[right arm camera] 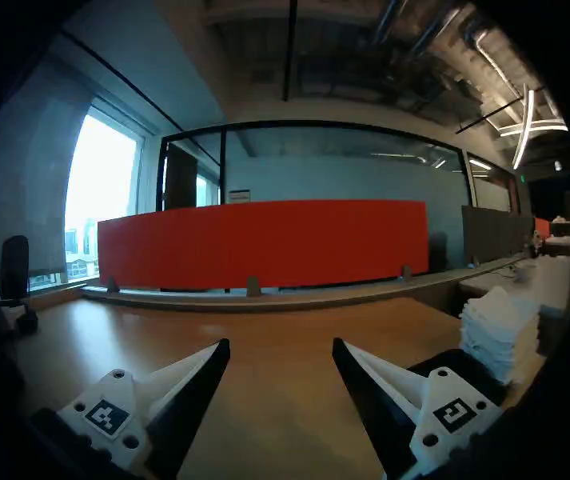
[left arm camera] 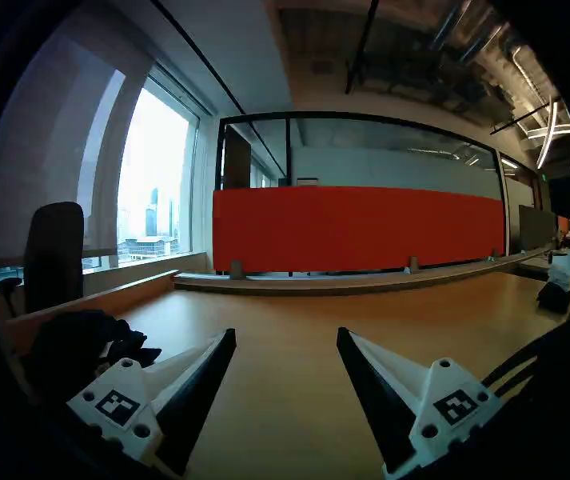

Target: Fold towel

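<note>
The left claw hangs low over the bare wooden table, its jaws spread wide with nothing between them. The right claw is just as wide and empty. In the right gripper view a stack of folded white towels sits on the table to the right, just beside that claw's right finger. A red screen runs along the far edge. A black chair stands at the left by the bright window.
</note>
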`<state>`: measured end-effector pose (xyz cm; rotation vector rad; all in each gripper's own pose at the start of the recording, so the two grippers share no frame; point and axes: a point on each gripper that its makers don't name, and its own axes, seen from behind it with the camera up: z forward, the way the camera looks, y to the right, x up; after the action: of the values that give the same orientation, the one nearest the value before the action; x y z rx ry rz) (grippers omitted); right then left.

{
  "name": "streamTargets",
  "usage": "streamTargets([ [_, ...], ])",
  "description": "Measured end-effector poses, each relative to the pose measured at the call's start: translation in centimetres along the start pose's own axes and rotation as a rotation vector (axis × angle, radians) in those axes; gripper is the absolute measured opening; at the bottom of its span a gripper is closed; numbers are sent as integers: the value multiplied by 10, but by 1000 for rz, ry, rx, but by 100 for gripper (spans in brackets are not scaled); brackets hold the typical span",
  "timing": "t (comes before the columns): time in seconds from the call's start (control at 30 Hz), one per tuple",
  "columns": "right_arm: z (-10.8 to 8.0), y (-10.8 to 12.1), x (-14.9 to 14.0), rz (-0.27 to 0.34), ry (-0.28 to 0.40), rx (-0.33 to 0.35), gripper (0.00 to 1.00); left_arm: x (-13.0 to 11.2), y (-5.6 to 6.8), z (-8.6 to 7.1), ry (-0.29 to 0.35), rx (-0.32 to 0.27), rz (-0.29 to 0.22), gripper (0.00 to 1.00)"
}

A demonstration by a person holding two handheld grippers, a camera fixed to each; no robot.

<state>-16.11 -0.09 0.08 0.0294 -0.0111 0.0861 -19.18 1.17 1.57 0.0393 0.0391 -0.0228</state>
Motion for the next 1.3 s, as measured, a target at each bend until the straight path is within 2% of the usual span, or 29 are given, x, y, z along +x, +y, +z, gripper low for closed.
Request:
streamTargets([
  [0.2,2,0,-14,-4,-17,5,99,0,0,0,0,0,0,94],
  [0.5,5,-2,-16,-8,-14,6,99,0,0,0,0,0,0,94],
  [0.8,2,-2,-19,-43,-3,5,99,-1,-1,0,0,0,0,94],
  [1.3,-1,-6,-17,-45,8,7,100,-1,0,0,0,0,0,94],
])
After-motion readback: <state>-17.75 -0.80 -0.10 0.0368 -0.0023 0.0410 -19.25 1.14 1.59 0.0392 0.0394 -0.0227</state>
